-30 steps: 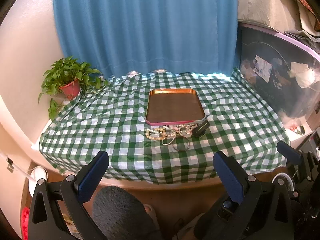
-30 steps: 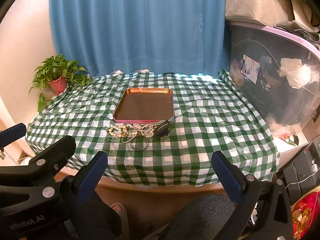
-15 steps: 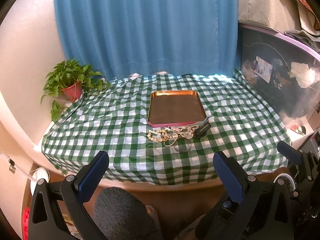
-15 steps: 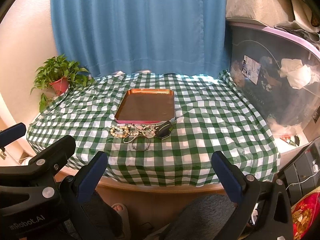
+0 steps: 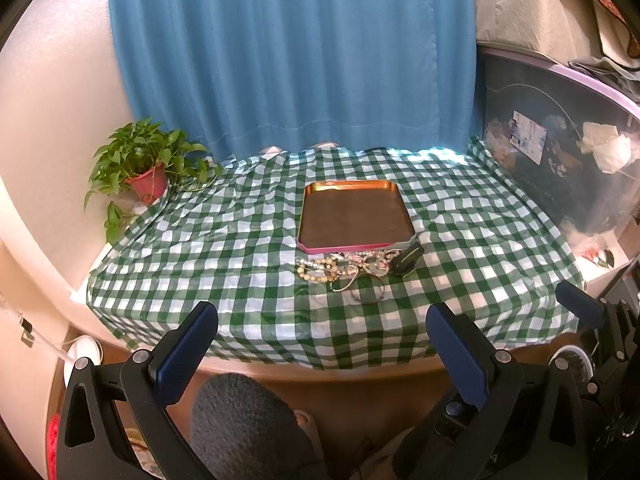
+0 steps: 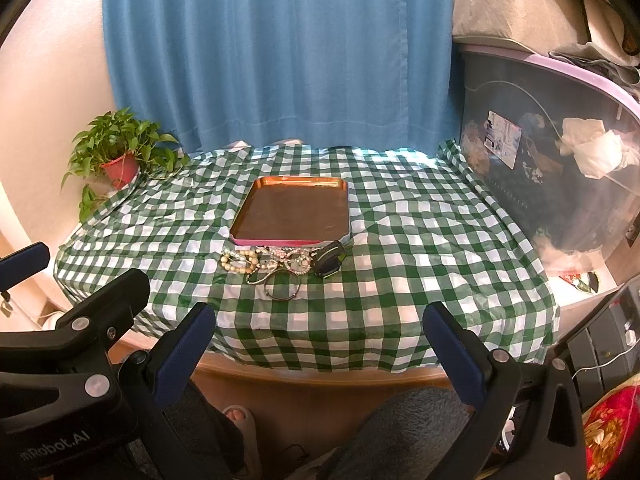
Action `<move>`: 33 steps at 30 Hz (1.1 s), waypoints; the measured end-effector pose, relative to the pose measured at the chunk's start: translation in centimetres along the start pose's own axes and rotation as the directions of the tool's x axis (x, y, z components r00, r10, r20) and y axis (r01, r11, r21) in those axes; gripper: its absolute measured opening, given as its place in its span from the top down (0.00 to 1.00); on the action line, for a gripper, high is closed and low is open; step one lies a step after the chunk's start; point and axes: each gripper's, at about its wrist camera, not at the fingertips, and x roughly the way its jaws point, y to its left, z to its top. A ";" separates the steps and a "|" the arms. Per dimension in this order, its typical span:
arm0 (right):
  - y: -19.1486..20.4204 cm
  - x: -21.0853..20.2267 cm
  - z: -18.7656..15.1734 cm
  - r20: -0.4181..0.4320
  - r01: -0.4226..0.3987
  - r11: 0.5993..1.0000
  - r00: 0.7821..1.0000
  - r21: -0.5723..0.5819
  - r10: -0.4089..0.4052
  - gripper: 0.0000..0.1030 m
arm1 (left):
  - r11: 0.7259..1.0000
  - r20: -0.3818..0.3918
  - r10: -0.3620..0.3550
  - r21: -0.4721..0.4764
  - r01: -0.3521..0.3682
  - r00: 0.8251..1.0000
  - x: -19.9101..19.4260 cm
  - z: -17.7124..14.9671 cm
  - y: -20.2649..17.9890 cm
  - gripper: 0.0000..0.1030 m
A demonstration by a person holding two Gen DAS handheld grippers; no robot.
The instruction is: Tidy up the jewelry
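jewelry (image 5: 346,270): tangled beads, chains, bangle, touching empty tray (image 5: 316,222) front rim | pieces hard to separate | left gripper (image 5: 322,350), right gripper (image 6: 320,350): wide, holding nothing

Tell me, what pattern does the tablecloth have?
The tablecloth has a green and white check pattern, clearest in the right wrist view.

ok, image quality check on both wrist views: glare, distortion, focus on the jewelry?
Left wrist: strong fisheye bend with dark corners; window glare washes the tablecloth at its far edge; jewelry pile small, beads soft. Right wrist: same warp, same glare strip; tray rim catches warm light, jewelry no sharper.
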 end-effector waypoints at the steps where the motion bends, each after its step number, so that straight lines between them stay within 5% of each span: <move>1: 0.0 0.0 -0.1 0.000 0.001 1.000 1.000 0.000 -0.001 0.00 | 1.000 -0.001 0.000 0.000 0.000 1.000 0.1 0.0 0.0 0.00; 33: 0.0 0.5 -0.9 -0.028 -0.017 1.000 0.999 0.026 0.018 0.00 | 1.000 0.031 -0.014 0.006 0.013 0.999 1.6 -1.6 -0.5 0.00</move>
